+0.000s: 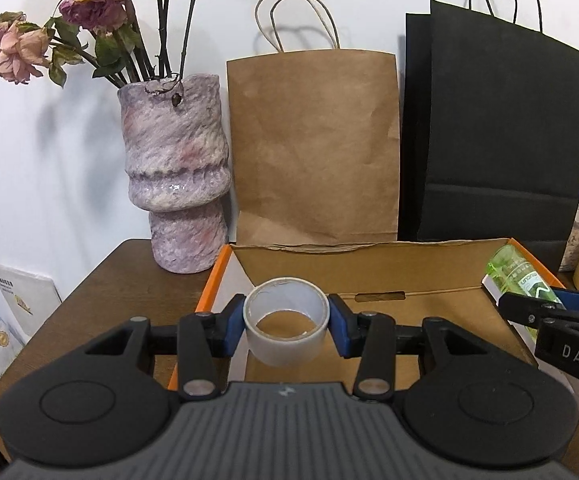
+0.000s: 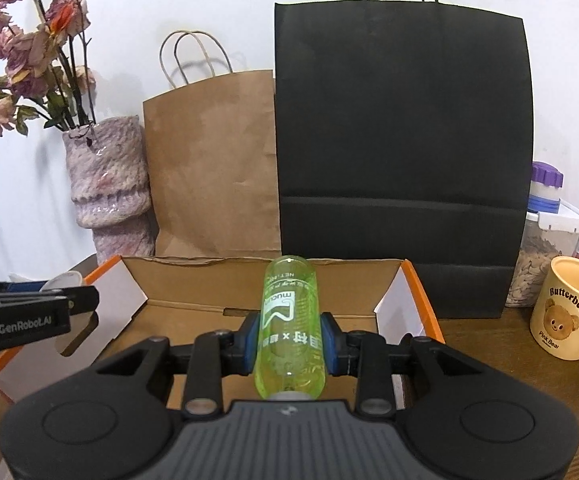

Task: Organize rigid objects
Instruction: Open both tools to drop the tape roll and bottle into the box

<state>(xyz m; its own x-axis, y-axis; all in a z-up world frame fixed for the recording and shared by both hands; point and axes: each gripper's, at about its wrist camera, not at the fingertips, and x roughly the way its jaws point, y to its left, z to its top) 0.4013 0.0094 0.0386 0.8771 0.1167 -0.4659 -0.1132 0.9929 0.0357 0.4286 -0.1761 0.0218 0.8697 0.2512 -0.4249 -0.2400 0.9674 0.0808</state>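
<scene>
An open cardboard box (image 1: 369, 276) with orange outer edges is set on the brown desk (image 1: 101, 292); its back flap stands just in front of a brown paper bag (image 1: 313, 148) and a black paper bag (image 1: 501, 136), and a mottled vase (image 1: 177, 176) of dried roses is seen just beside its left rear corner, so free room is left mainly above the box. The left gripper (image 1: 287, 322) is held over the left part of the box with a roll of tape (image 1: 287, 320) between its blue pads (image 1: 231, 326), the pads lying against the roll's sides at a middling width. The right gripper (image 2: 289, 338) is clamped narrowly on a green plastic bottle (image 2: 289, 320), which lies along the fingers over the middle of the box. "MUCUN" and some Chinese characters are read on the bottle; "Butterbear" and "Pink Bear" on a yellow mug (image 2: 565, 312) at the right; "GenRobot.AI" on the other gripper's side. The bottle's cap end is hidden by the gripper body; the jars behind the mug are partly cut off by the black bag.
</scene>
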